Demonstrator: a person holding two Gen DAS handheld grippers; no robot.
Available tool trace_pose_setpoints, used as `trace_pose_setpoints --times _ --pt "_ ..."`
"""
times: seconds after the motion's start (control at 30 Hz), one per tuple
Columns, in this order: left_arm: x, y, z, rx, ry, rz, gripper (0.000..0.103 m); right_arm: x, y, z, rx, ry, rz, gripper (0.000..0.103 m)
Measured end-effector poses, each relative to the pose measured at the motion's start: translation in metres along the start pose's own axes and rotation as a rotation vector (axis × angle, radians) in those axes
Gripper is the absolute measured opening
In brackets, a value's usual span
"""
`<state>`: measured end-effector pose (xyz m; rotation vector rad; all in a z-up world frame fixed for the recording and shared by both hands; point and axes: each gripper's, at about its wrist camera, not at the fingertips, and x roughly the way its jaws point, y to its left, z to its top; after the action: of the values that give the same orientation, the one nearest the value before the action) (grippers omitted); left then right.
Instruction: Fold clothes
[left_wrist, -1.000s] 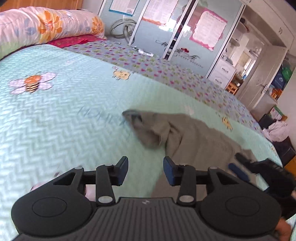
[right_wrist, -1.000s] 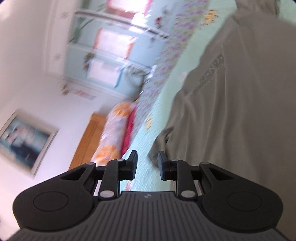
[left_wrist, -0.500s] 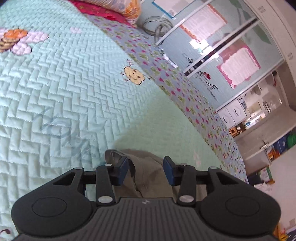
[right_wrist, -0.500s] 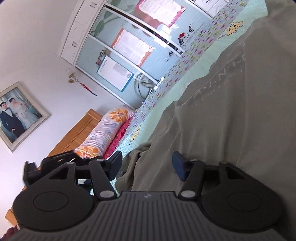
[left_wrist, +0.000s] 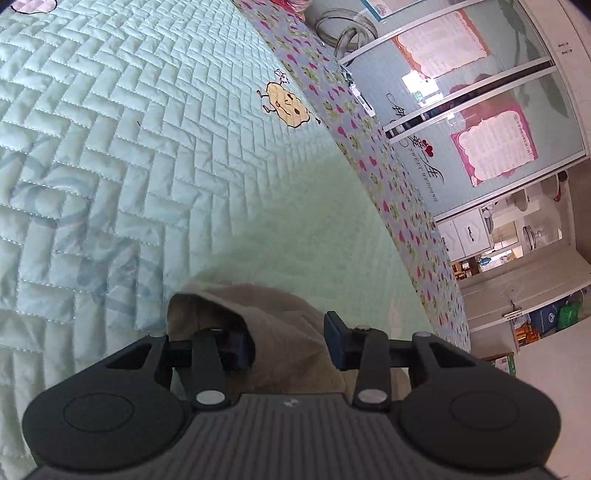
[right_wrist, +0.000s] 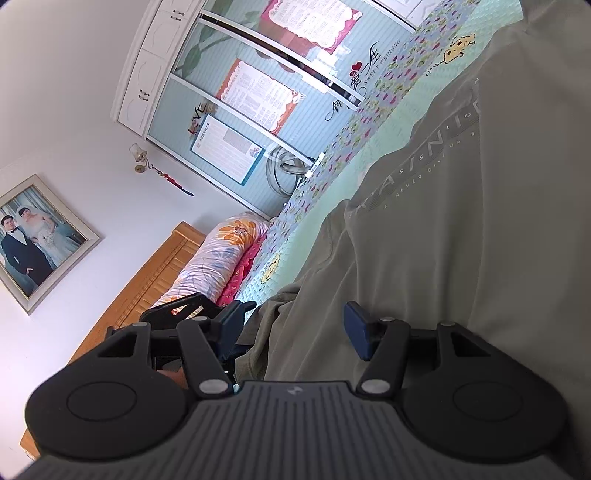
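One garment is in view: a grey-olive T-shirt (right_wrist: 461, 206) with pale printed lettering across its front. It lies spread on the mint quilted bedspread (left_wrist: 122, 155), with at least one sleeve turned out at its left side. No folded stack is visible.

Left gripper (left_wrist: 283, 341): jaws spread wide. One finger sits inside the hollow of the sleeve cuff (left_wrist: 218, 306) and the other outside it, with cloth between them. Nothing is clamped.

Right gripper (right_wrist: 295, 328): jaws spread wide, straddling the shirt edge near the same sleeve. The cloth is not pinched.

Task status, as a judgement: the body panel lies flat and broad, so the main folds remain. The sleeve is bunched beside the body, neither laid across it nor spread flat. Both grippers appear set to close on the sleeve region.

Count: one T-shirt, two grippers, one bedspread, one floral bolster pillow (right_wrist: 218, 258) at the far headboard.
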<state>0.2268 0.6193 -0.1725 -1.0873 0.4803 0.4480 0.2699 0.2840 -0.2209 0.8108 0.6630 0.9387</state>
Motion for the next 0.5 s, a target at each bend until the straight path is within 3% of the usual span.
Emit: trace_pose_setpoints --times 0.03,0.37,0.4,0.5 --pt "0.002 -0.004 0.006 0.026 -0.002 0.009 0.000 0.000 0.000 0.000 0.000 0.000 0.000 0.060" --pt "0.012 -0.065 0.082 0.424 -0.137 0.170 0.000 0.002 0.000 -0.002 -0.022 0.005 -0.014 0.060" --pt "0.017 -0.068 0.084 0.470 -0.135 0.178 0.001 0.002 -0.001 -0.002 -0.023 0.005 -0.013 0.060" --pt "0.037 -0.062 0.083 0.547 -0.032 0.201 0.003 0.003 -0.001 -0.002 -0.022 0.007 -0.011 0.060"
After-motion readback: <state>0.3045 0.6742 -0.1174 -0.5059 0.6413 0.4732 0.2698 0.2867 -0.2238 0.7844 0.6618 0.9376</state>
